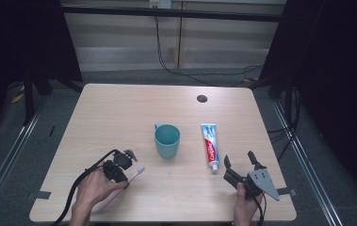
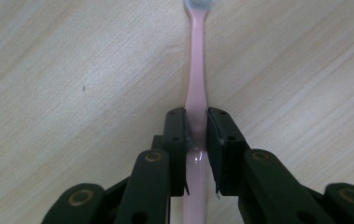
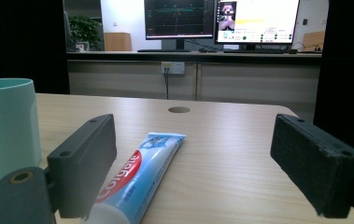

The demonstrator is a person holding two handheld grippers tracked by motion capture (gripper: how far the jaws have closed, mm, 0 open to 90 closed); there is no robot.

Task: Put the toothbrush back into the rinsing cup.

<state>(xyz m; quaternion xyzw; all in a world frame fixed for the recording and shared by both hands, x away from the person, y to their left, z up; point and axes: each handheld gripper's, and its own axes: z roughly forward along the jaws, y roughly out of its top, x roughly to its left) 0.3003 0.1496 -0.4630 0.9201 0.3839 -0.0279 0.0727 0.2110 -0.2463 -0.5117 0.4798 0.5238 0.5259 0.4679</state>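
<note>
A teal mug (image 1: 167,140) is found standing upright near the middle of the light wooden table (image 1: 119,108), its handle turned toward the far side. Its interior is seen from above in the high view and nothing is observed inside it.

A pink toothbrush (image 1: 129,179) is seen lying flat on the table on the near left of the mug, its bristled head pointing toward the mug. The left gripper (image 2: 195,122) is closed on the toothbrush handle, both jaws being pressed against its sides in the left gripper view. The left hand (image 1: 93,188) is seen behind this gripper, nearer the table edge than the mug.

A Colgate toothpaste tube (image 1: 210,145) is seen lying flat just to the right of the mug and apart from it, cap end toward the near edge. The right gripper (image 1: 239,163) is held on the near right of the mug, just short of the cap end, its jaws spread wide with nothing between them. In the right gripper view the tube (image 3: 137,175) is seen running away between the open jaws, untouched.

A round cable hole (image 1: 202,98) is noted in the table beyond the mug.
</note>
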